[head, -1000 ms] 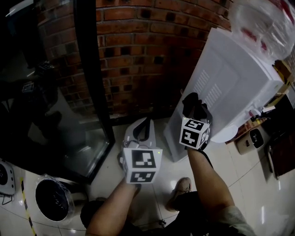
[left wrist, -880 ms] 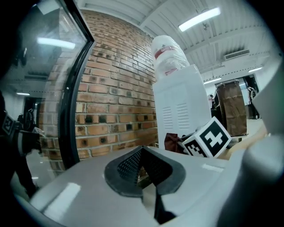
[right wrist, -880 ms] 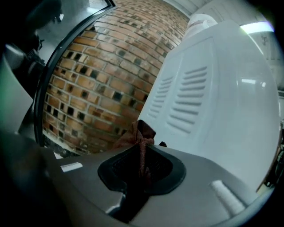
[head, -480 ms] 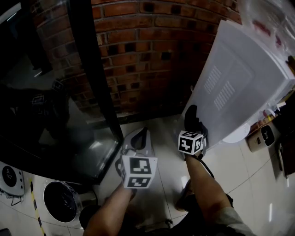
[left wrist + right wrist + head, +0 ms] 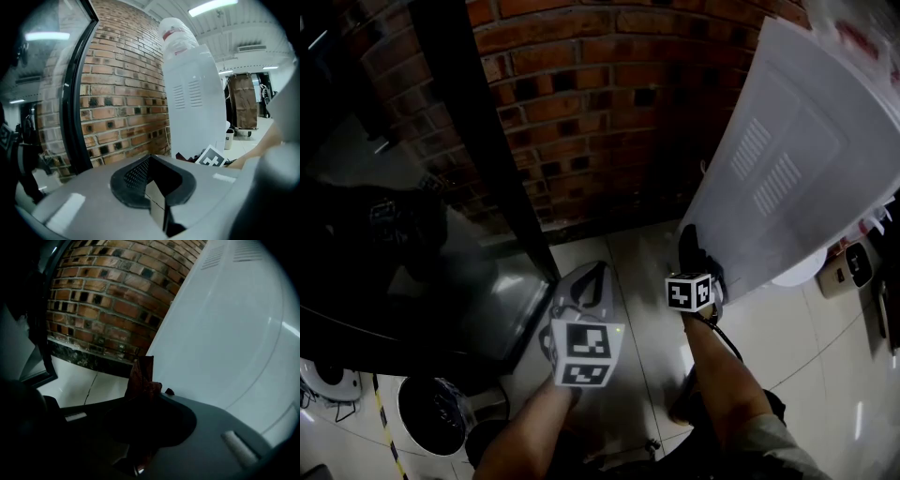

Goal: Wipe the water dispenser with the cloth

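The white water dispenser [image 5: 806,159] stands against the brick wall, its vented side panel toward me; it also fills the right gripper view [image 5: 225,324] and rises at centre in the left gripper view [image 5: 192,103]. My right gripper [image 5: 695,261] is shut on a dark reddish cloth [image 5: 692,242] pressed low on that side panel near the floor. In the right gripper view the cloth [image 5: 140,373] sticks up from the right gripper [image 5: 140,397], touching the panel. My left gripper [image 5: 584,281] hangs to the left, apart from the dispenser; the left gripper [image 5: 154,197] has its jaws together and holds nothing.
A brick wall [image 5: 591,122] runs behind. A black-framed glass door [image 5: 478,187] stands at left. A round dark bin [image 5: 431,412] sits on the tiled floor at lower left, a small appliance [image 5: 848,267] at right. A water bottle [image 5: 176,33] tops the dispenser.
The right gripper has slid down the dispenser's side panel with the cloth, from mid-height to near its base. The left gripper has sunk a little too.
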Demonstrator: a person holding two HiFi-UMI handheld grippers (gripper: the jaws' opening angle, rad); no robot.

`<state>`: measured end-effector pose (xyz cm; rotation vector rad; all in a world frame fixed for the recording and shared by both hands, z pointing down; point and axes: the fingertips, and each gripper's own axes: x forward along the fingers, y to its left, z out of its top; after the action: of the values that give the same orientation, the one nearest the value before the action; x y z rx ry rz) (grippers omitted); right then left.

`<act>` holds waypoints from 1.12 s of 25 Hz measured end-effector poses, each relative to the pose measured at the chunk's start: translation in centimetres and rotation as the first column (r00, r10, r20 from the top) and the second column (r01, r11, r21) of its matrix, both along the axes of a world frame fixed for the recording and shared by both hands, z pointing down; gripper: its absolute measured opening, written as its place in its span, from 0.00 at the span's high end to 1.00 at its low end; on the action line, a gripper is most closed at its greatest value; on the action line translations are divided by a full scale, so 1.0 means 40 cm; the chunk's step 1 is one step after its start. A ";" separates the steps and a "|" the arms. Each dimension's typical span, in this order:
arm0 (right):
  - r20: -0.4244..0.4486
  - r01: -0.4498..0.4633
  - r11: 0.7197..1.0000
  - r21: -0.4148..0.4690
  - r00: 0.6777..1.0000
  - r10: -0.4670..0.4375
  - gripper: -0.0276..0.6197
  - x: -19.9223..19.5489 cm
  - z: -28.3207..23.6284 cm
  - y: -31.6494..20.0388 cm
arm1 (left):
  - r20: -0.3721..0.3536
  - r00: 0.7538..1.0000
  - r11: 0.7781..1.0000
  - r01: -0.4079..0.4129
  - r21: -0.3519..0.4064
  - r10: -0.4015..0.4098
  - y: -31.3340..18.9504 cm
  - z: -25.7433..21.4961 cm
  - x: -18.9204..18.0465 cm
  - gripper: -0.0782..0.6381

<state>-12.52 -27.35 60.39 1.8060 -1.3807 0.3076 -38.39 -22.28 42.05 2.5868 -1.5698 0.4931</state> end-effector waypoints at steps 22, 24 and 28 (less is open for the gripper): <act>0.009 0.327 0.824 0.463 0.928 -0.373 0.86 -0.165 -0.680 0.103 | -0.149 0.989 0.988 -0.002 0.151 0.024 0.105 -0.274 0.136 0.89; -0.046 0.364 0.758 0.542 0.913 -0.406 0.86 -0.170 -0.822 0.136 | -0.131 0.990 0.980 -0.031 0.196 0.057 0.139 -0.324 0.172 0.89; -0.178 0.419 0.626 0.657 0.894 -0.411 0.86 -0.144 -1.108 0.201 | -0.125 0.987 0.958 -0.061 0.279 0.100 0.191 -0.419 0.222 0.89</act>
<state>-18.28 -19.29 16.06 1.9417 -2.0301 -0.5468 -29.52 -14.63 25.31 2.8232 -1.5917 0.1004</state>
